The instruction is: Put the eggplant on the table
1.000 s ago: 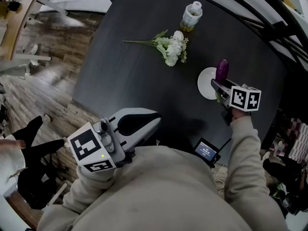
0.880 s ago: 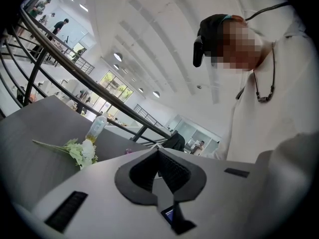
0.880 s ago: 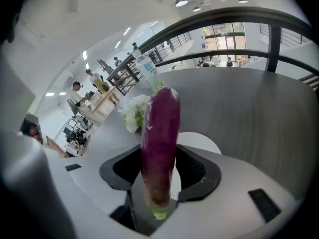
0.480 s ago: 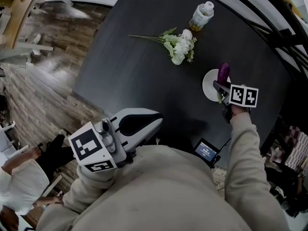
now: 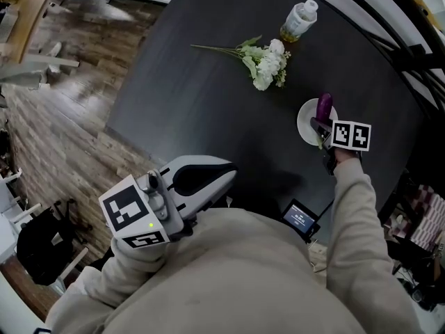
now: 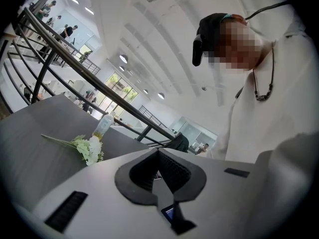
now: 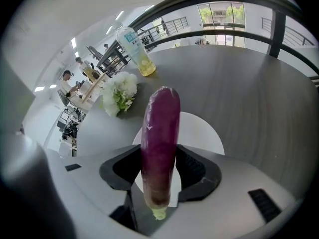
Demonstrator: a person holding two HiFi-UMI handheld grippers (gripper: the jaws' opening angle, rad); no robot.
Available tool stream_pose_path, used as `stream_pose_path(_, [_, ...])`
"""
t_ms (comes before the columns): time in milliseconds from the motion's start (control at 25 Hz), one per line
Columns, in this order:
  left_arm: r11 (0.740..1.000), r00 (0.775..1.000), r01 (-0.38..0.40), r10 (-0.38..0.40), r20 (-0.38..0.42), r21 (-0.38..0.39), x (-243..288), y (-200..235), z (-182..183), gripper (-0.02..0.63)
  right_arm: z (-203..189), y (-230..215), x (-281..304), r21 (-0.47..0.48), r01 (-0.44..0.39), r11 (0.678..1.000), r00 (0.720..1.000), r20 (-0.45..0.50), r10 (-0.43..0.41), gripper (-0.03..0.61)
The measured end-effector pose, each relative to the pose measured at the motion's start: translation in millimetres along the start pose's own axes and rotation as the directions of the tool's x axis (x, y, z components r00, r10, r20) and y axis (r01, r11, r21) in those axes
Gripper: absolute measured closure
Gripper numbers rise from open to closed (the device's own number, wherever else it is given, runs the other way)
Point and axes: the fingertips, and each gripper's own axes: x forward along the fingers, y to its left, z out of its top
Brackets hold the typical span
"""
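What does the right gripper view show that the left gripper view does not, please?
Only the right gripper view: the long purple eggplant clamped in the right gripper, over a round white plate. Only the left gripper view: the left gripper, shut, and the person's pale top. Both: the white flower bunch, the clear plastic bottle and the dark table.

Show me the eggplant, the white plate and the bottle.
eggplant [image 7: 160, 133], right gripper view, middle of its purple body.
white plate [image 7: 202, 131], right gripper view, bare part right of the eggplant.
bottle [image 5: 299, 21], head view, middle of its body.
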Motion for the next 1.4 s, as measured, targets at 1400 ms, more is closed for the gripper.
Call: stream_pose_path(1400, [1.000, 1.000, 0.001, -0.001, -0.021, -0.004, -6.9, 5.0, -6.2, 0.609, -4.6, -0.1, 8.4, -0.077, 0.093, 0.993, 0.994, -0.050, -0.097, 0.333])
